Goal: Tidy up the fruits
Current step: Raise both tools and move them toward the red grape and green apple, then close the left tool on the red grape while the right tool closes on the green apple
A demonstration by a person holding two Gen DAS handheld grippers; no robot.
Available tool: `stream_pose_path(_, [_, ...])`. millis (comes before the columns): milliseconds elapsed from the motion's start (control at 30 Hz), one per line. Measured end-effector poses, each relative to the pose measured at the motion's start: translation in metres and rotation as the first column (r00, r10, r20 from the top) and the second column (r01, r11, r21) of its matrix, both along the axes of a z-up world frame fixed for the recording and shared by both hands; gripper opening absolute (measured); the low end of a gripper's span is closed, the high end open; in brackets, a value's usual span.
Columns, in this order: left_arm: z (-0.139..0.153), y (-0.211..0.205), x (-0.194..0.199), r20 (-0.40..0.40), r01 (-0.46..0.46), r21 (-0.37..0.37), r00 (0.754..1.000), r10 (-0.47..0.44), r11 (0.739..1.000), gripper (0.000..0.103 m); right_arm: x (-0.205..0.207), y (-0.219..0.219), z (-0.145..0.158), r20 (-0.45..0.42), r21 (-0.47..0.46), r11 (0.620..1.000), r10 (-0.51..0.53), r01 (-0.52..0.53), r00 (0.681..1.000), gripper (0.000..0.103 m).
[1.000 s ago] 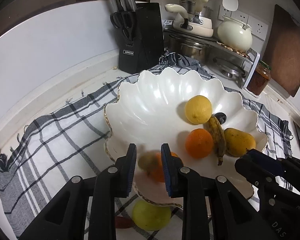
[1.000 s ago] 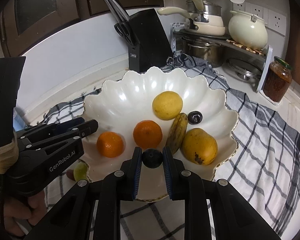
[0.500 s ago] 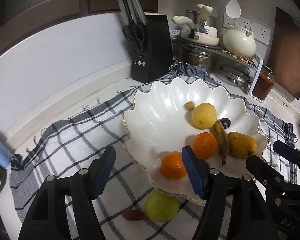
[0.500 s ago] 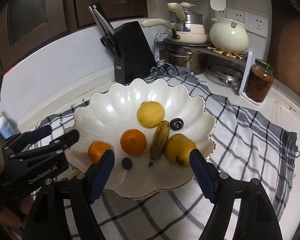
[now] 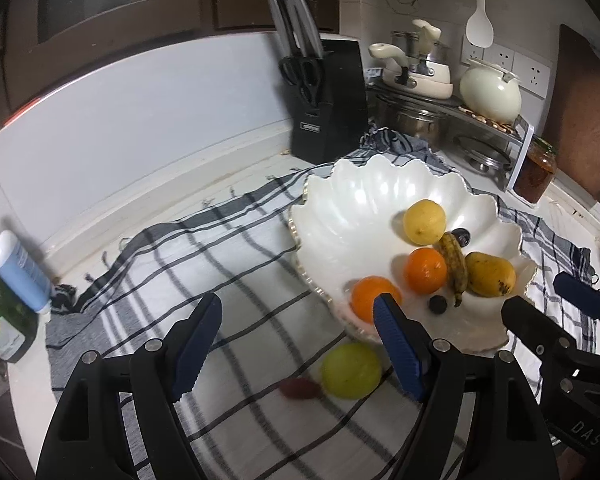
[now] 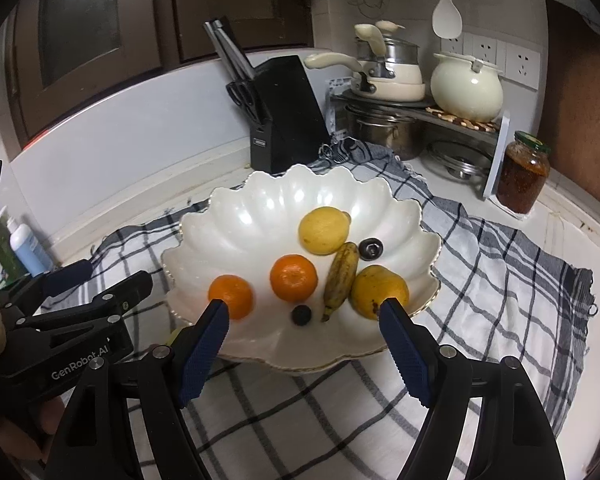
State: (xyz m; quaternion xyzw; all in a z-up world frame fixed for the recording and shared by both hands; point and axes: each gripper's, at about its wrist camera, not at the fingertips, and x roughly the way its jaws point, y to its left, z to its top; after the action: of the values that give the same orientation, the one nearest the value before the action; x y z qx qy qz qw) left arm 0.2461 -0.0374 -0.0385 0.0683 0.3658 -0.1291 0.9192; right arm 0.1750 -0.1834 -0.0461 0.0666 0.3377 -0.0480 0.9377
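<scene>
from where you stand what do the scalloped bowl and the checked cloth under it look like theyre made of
Scalloped bowl: probably glazed ceramic or porcelain, though glossy plastic can't be ruled out. It is white with a pearly sheen, bright highlights along its flutes and a thin gold-looking rim.
Checked cloth: woven fabric, likely cotton, matte. It wrinkles, bunches near the pots and shows loose fringe threads at its edge.

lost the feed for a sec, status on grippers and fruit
Left hand-held gripper opening, empty; right hand-held gripper open, empty. Seven fruits in the white bowl. Green fruit and small red fruit on the cloth. Nothing in the way.
</scene>
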Motion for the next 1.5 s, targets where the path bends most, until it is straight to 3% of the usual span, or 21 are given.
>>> stream_pose_path(267, [-0.008, 0.017, -0.014, -0.002, -0.026, 0.019, 1.000, 0.026, 0.999, 0.078, -0.012, 0.017, -0.007, 0.008, 0.002, 1.000, 0.031, -0.031, 0.999, 0.078])
stream_pose_path(900, [-0.068, 0.017, -0.018, -0.107, -0.004, 0.048, 0.994, 0.009, 0.999, 0.077, -0.016, 0.021, -0.048, -0.062, -0.011, 1.000, 0.008, -0.009, 0.998, 0.078])
stream_pose_path(1500, [-0.095, 0.008, -0.002, -0.173, 0.059, 0.080, 0.984, -0.045, 0.995, 0.059, -0.011, 0.024, -0.066, -0.106, -0.011, 1.000, -0.018, 0.017, 0.994, 0.078])
